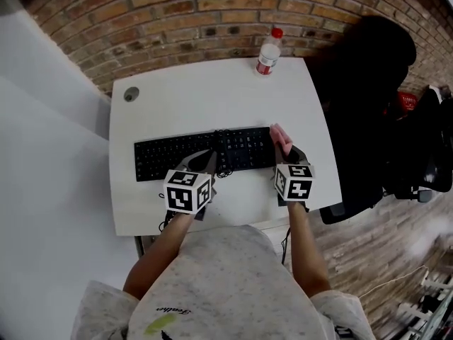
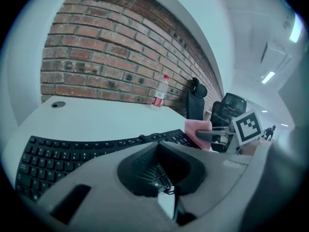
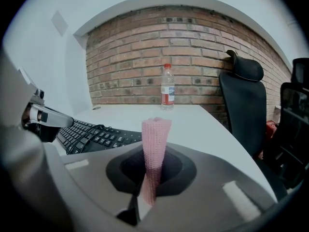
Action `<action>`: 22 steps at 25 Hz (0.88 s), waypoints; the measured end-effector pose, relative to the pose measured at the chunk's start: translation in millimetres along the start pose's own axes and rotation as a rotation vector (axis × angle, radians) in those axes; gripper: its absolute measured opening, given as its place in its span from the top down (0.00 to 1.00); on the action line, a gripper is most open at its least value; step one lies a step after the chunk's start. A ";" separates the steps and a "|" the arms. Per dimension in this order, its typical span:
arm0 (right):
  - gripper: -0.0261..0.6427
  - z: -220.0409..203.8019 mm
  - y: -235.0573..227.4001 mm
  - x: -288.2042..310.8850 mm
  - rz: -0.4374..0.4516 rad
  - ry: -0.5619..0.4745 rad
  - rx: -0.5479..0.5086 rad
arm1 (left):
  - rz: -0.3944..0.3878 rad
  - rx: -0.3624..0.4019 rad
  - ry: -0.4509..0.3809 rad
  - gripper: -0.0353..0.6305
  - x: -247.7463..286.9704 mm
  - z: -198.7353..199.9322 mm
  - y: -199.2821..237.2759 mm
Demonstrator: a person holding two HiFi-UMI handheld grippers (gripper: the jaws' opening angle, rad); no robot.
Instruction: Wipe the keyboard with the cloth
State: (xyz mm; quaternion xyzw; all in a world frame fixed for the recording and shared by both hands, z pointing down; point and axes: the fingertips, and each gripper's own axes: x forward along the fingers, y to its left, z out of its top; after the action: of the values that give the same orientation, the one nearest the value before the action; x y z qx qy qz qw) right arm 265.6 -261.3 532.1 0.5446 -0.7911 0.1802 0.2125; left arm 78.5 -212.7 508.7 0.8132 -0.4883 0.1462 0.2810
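Observation:
A black keyboard [image 1: 177, 156] lies across the white table [image 1: 198, 91]; it also shows in the left gripper view [image 2: 72, 151] and the right gripper view [image 3: 91, 134]. My right gripper [image 1: 285, 151] is shut on a pink cloth [image 1: 278, 134] at the keyboard's right end. The cloth [image 3: 155, 149] stands up from between the closed jaws of my right gripper [image 3: 147, 187]. My left gripper [image 1: 210, 160] sits over the keyboard's front edge near its middle. Its jaws are together [image 2: 166, 192], with a thin dark cord at the seam; I cannot tell if it is pinched.
A water bottle with a red cap [image 1: 267, 52] stands at the table's far edge, by the brick wall. A black office chair [image 1: 361, 105] is right of the table. A round cable grommet [image 1: 130, 94] sits at the far left corner.

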 end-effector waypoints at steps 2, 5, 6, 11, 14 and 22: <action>0.92 2.9 -1.0 4.5 0.013 0.002 -0.014 | 0.012 -0.008 -0.006 0.95 1.0 1.1 2.1; 0.92 7.1 -3.7 11.9 0.032 0.007 -0.036 | 0.032 -0.019 -0.015 0.95 2.1 2.6 4.6; 0.92 8.5 -4.7 14.2 0.038 0.009 -0.041 | 0.040 -0.024 -0.018 0.95 2.5 2.8 5.6; 0.92 14.8 -8.1 24.6 0.068 0.011 -0.076 | 0.075 -0.046 -0.033 0.95 4.0 2.6 10.6; 0.92 18.2 -8.4 30.0 0.091 0.015 -0.099 | 0.098 -0.060 -0.040 0.95 4.4 3.2 12.5; 0.92 25.3 -15.2 37.7 0.144 0.024 -0.190 | 0.159 -0.091 -0.051 0.95 1.6 -1.6 16.9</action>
State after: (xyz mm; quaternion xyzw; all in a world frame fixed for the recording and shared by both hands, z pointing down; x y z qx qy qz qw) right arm 264.4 -309.2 531.5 0.4614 -0.8391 0.1259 0.2592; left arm 64.5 -219.0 516.0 0.7617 -0.5644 0.1250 0.2926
